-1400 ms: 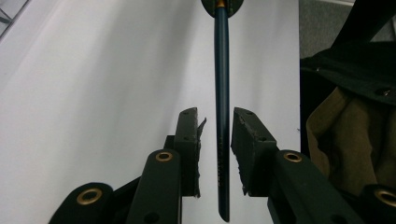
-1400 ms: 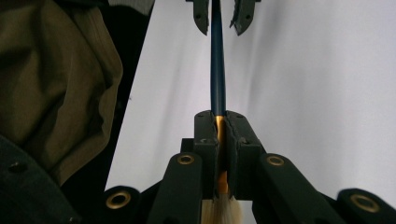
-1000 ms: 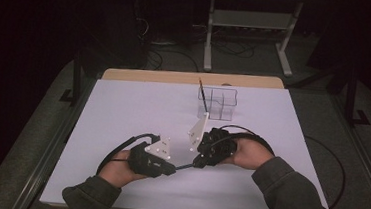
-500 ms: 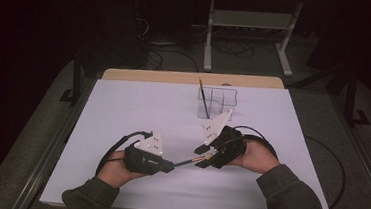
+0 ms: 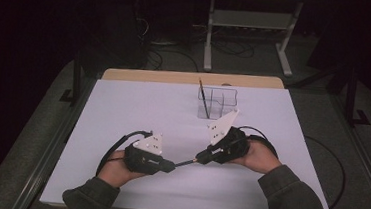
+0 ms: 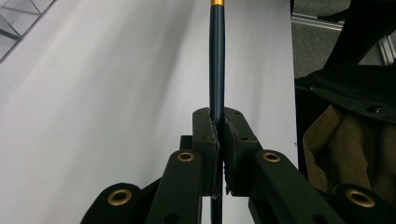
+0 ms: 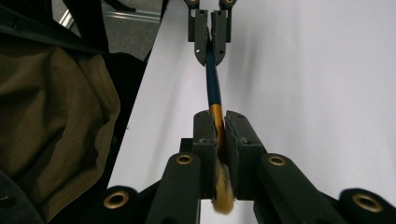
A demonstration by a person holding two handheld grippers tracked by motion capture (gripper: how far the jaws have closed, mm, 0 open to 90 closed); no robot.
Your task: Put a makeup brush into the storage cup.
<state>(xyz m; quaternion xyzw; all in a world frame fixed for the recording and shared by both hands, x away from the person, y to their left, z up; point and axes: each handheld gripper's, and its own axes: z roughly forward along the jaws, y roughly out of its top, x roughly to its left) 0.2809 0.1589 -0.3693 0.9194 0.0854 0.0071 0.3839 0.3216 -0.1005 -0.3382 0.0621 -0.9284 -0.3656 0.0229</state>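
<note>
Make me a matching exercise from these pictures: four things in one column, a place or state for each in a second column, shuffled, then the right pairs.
Things:
1. paintbrush
2. left gripper
3. right gripper
4. clear organizer

Places or states:
A. shut on the gold band next to the bristles
B. stands at the far side of the table, a dark stick upright in it
C. held level between both grippers
D. shut on the dark blue handle

Pairs: 1-C, 2-D, 3-A, 4-B
</note>
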